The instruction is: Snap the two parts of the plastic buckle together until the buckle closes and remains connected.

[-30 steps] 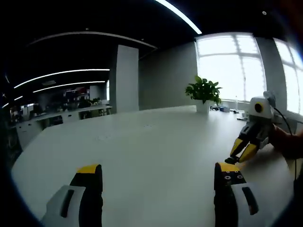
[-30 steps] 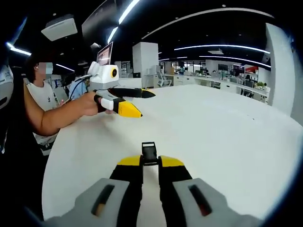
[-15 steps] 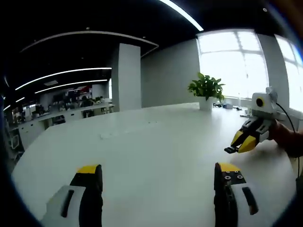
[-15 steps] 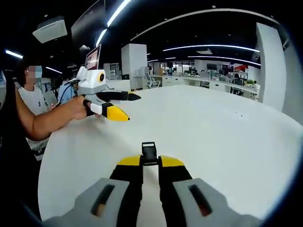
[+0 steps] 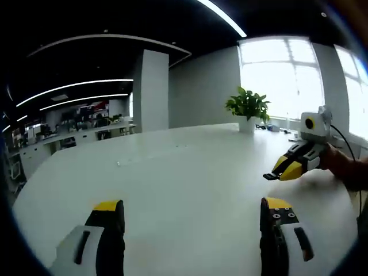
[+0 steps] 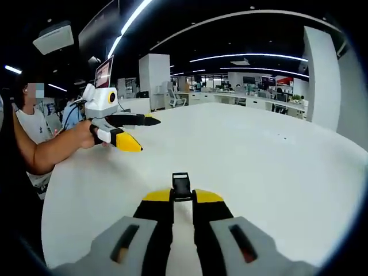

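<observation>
Room: office space is stretching out behind a wide white surface (image 5: 172, 184); ceiling light strips (image 5: 75, 89) are glowing overhead; a white pillar (image 5: 154, 92) is standing at the far edge; bright windows (image 5: 282, 80) are letting in daylight.

Plant: a potted plant (image 5: 247, 112) is sitting on the surface near the windows, well apart from both grippers.

Left gripper: the left gripper (image 5: 192, 221) is hanging above the surface with its yellow-tipped fingers (image 5: 109, 210) standing wide apart and gripping nothing; in the right gripper view it is coming in from the left (image 6: 137, 132), held in a hand (image 6: 86, 135), with its two fingers likewise spread.

Right gripper: the right gripper (image 6: 181, 198) is pressing its fingers (image 6: 158, 198) together on a black buckle part (image 6: 180, 187); in the left gripper view it is showing at the right (image 5: 282, 169), above the surface.

Buckle: the black buckle part is sticking out just past the yellow fingertips, above the surface; in the left gripper view it is showing as a small dark piece (image 5: 269, 176) at the right gripper's tip.

Person: a person in a white top (image 6: 31, 129) is sitting at the left edge of the right gripper view.
</observation>
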